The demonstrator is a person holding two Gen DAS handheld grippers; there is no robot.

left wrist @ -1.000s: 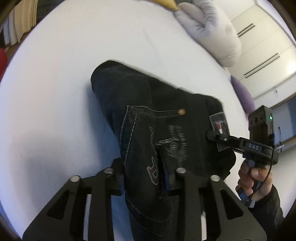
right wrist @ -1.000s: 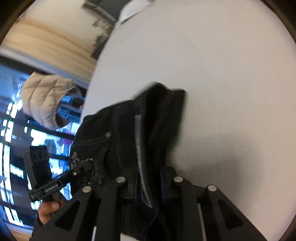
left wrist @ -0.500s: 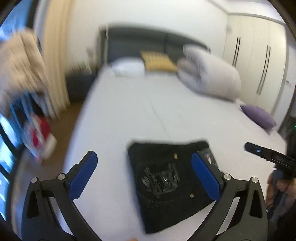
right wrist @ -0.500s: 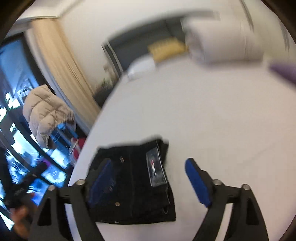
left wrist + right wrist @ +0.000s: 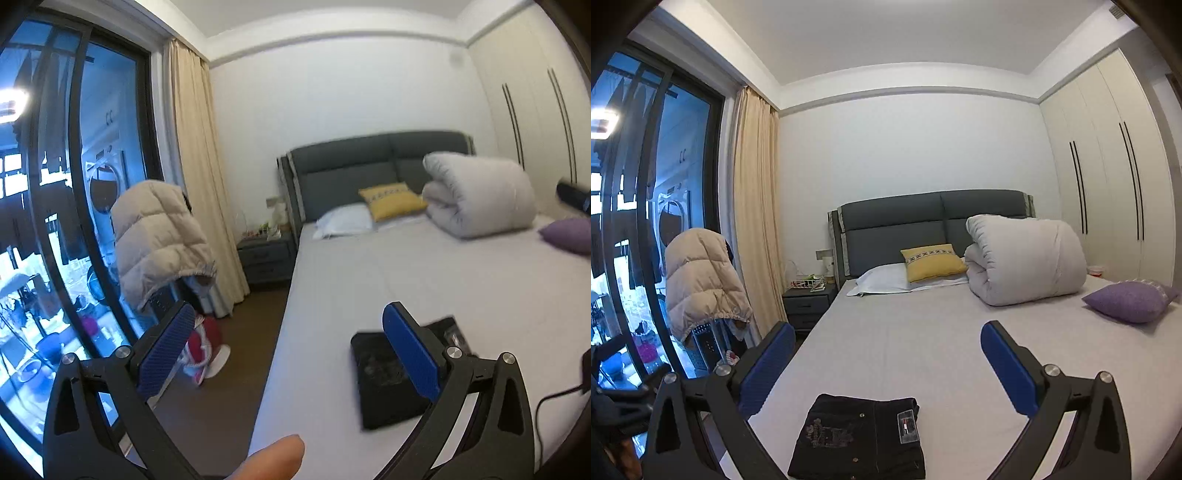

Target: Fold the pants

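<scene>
Left gripper (image 5: 288,345) jaws wide apart, nothing between the blue pads. Right gripper (image 5: 886,360) jaws opening, pads clear of any cloth, pointing roughly level toward the headboard (image 5: 934,218). Pants (image 5: 860,437) folded into a dark compact rectangle, lying flat on the bed (image 5: 923,339) near its foot edge, below both grippers, touching neither. Rolled duvet (image 5: 1027,254), yellow pillow (image 5: 932,260) and purple pillow (image 5: 1130,299) farther up the bed. Fingertip (image 5: 273,459) at the left view's bottom edge.

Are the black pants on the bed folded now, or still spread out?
Folded. The black pants lie as one compact rectangle near the foot of the bed, back pocket and label facing up, no legs spread out.
</scene>
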